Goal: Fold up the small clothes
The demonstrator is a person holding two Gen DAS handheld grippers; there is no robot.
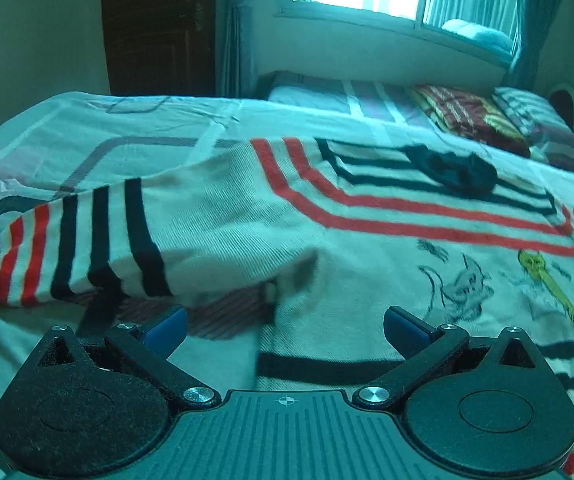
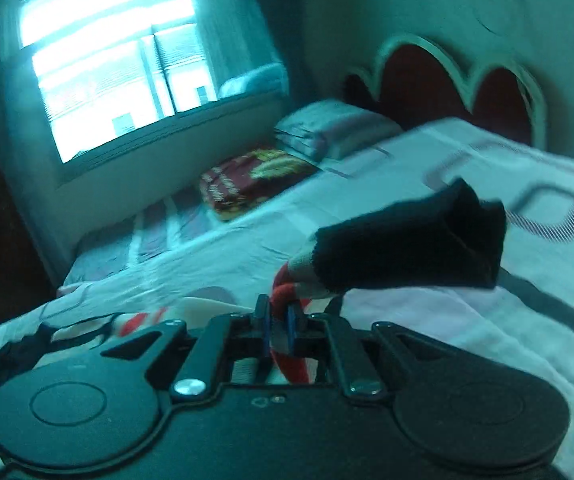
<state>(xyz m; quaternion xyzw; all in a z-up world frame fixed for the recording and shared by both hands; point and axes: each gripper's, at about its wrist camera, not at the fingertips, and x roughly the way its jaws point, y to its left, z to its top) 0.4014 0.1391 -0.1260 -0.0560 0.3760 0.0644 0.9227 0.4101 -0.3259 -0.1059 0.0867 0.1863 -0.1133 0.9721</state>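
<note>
One striped sweater [image 1: 327, 216] lies spread on the bed [image 1: 87, 128]. The right claw [image 2: 278, 332] pinches its sleeve near the dark cuff [image 2: 411, 248]; the left claw [image 1: 285, 326] hangs wide over the sweater's hem. The knit is probably soft and limp, so grip seams or edges.

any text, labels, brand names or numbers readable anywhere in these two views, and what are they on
No text can be read in either view.
The sweater carries cartoon drawings and a yellow figure, but no letters show.
The folded red blanket has a yellow pattern that could hold lettering, too blurred to tell.
The left gripper has only a small crosshair mark on its body, no writing.
The right gripper, shut on the sleeve cuff, shows no label.
</note>
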